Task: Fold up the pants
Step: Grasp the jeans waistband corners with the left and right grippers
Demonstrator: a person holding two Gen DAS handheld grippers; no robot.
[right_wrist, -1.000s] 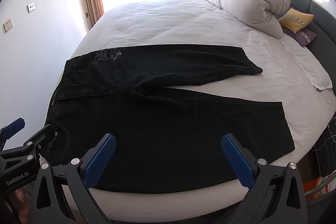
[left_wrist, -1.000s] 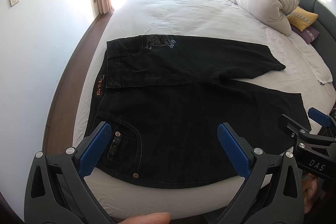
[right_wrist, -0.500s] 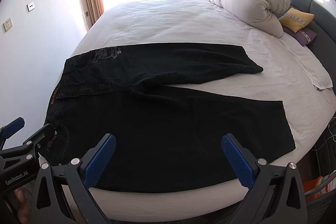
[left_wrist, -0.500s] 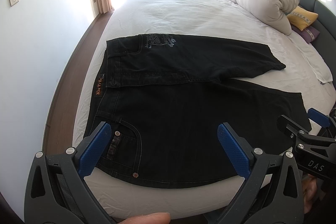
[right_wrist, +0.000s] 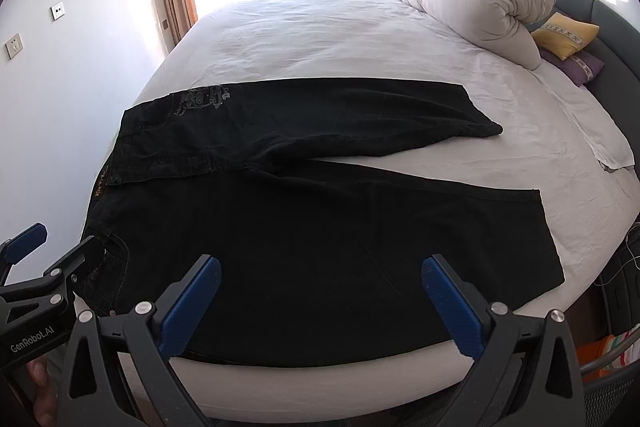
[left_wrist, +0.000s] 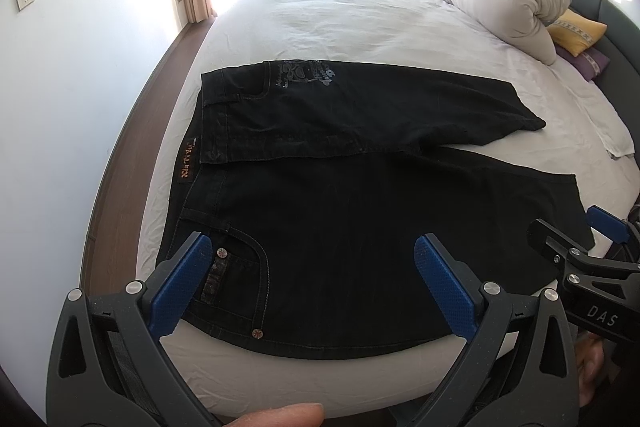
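Left gripper and right gripper both released above the near edge, black pants spread flat on white bed, waistband left, "DAS" and "GenRobot.AI" on the grippers

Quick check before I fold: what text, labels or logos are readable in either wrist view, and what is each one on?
"DAS": on the right gripper's body, left wrist view.
"GenRobot.AI": on the left gripper's body, right wrist view.
Brown waistband patch on the black jeans: orange lettering, too blurred to read.
Grey print near the jeans' pocket: design with lettering, unreadable.
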